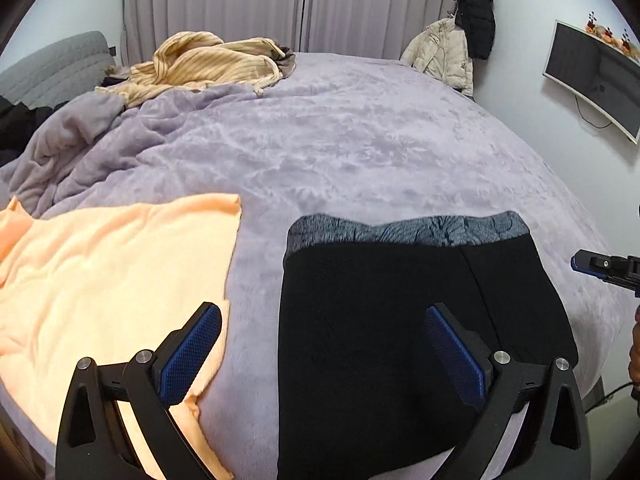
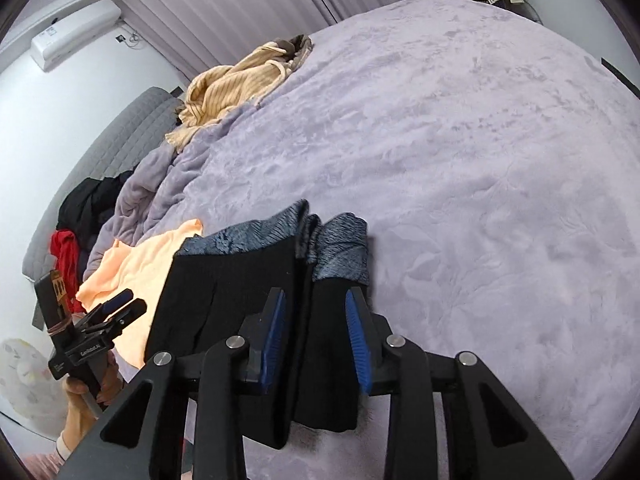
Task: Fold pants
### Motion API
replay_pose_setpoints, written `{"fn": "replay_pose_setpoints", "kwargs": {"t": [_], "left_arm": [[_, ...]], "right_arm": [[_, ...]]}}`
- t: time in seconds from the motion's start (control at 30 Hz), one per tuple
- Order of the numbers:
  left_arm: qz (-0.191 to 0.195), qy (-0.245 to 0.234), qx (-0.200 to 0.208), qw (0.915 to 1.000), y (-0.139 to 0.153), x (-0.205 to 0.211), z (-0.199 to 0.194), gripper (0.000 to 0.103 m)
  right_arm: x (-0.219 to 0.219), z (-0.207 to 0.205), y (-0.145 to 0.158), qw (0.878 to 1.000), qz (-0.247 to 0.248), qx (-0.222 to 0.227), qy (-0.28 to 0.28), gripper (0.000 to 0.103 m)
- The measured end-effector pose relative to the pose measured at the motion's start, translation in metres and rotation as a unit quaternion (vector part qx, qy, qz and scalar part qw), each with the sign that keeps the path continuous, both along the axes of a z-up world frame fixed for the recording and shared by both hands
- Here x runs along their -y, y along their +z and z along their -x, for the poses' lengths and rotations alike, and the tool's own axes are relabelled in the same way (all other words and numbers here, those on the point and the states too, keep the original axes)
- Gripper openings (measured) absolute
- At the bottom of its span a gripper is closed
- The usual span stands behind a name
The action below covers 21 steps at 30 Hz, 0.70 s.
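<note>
Black pants (image 1: 380, 320) with a grey patterned waistband (image 1: 408, 230) lie on the lavender bed. In the left wrist view my left gripper (image 1: 320, 320) is wide open and empty, hovering above the pants' left edge. In the right wrist view my right gripper (image 2: 316, 304) is partly open, its fingers astride a raised fold of the pants (image 2: 328, 320) near the waistband (image 2: 340, 248); the pads do not visibly pinch the cloth. The left gripper (image 2: 120, 304) shows at far left there, and the right gripper's tip shows in the left wrist view (image 1: 588, 264).
A peach garment (image 1: 100, 288) lies left of the pants. A striped beige garment (image 1: 208, 60) and a bunched lavender blanket (image 1: 80, 140) sit at the far left of the bed (image 1: 380, 140). Jackets (image 1: 444, 52) hang by the wall; a monitor (image 1: 592, 76) hangs on the right.
</note>
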<state>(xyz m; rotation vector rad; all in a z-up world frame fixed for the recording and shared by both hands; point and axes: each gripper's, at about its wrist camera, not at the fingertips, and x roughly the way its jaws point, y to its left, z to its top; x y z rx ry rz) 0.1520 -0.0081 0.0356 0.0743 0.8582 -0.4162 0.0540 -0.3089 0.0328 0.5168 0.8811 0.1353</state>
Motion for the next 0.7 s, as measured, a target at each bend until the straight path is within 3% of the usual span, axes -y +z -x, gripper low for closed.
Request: {"fn": "replay_pose_setpoints", "kwargs": {"t": [0.13,0.23,0.3,0.33,0.43,0.47,0.5,0.53,0.7], "left_arm": [[-0.001,0.003,-0.042,0.9991,-0.027,0.015,-0.017,0.102],[-0.036,0.003,-0.073,0.9967,-0.064,0.025,-0.009,0.103],[-0.017,0.015,-0.059,0.998,-0.068,0.021,0.002,0.103],[-0.016,0.015,-0.062,0.9978,-0.068,0.02,0.003,0.103],[-0.006,0.021,-0.073,0.9971,-0.061,0.016,0.006,0.103],[-0.003,0.023,-0.075,0.9969,-0.062,0.015,0.006,0.103],[-0.001,0.024,-0.074,0.997,-0.061,0.015,0.006,0.103],[-0.002,0.025,-0.071,0.9971,-0.061,0.015,0.006,0.103],[-0.002,0.032,-0.061,0.9977,-0.06,0.016,0.01,0.103]], "right_arm": [[-0.031,-0.011,0.002,0.999,0.019,0.004,0.028,0.035],[-0.062,-0.021,-0.016,0.992,0.116,-0.034,0.043,0.035],[-0.076,-0.028,-0.033,0.98,0.187,-0.044,0.054,0.035],[-0.075,-0.029,-0.036,0.979,0.192,-0.041,0.052,0.035],[-0.057,-0.021,-0.029,0.991,0.122,-0.032,0.034,0.038],[-0.051,-0.016,-0.027,0.994,0.101,-0.03,0.03,0.048],[-0.047,-0.01,-0.026,0.996,0.086,-0.029,0.023,0.064],[-0.043,0.001,-0.025,0.997,0.07,-0.025,0.013,0.069],[-0.023,0.062,-0.032,0.999,-0.029,-0.02,-0.005,0.071]]}}
